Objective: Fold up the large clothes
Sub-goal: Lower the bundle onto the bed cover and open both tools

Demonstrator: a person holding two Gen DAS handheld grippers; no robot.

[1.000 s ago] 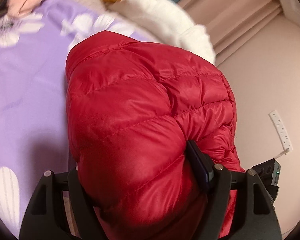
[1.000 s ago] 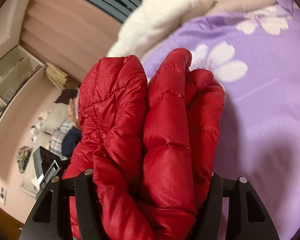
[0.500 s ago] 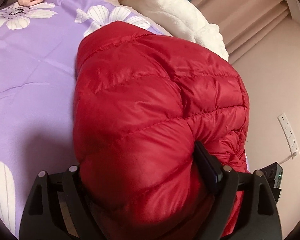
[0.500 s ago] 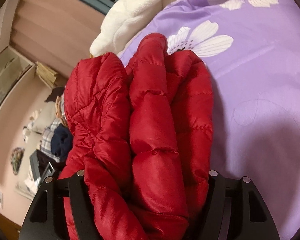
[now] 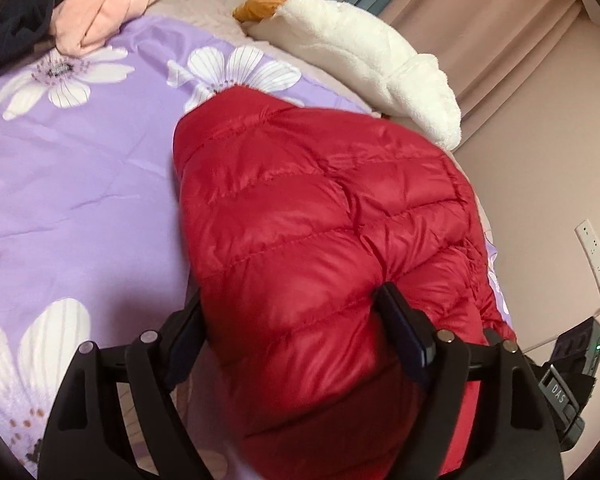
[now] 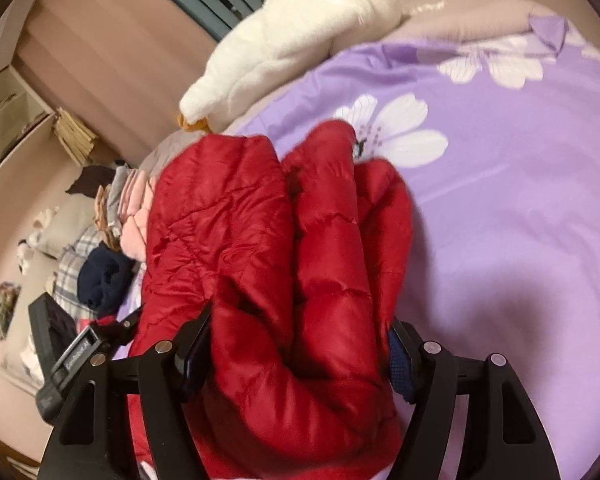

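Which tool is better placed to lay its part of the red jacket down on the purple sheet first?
Probably the right tool: its bunched part of the jacket faces open purple sheet, while the left tool holds its part near the bed's edge.

Home bedroom. Bed point(image 5: 80, 184) under a lilac sheet printed with white flowers; white fleece blanket point(image 5: 364, 52) at 1 o'clock, pink folded clothes point(image 5: 104, 12) at 11. Pleated curtains point(image 6: 112, 60) (10 o'clock, right wrist view). Wall power strip point(image 5: 596, 256) at 3.

Bed, purple floral sheet point(image 5: 80, 184): red jacket point(image 5: 320, 220), white fleece point(image 5: 364, 52), pink clothes point(image 5: 100, 12).
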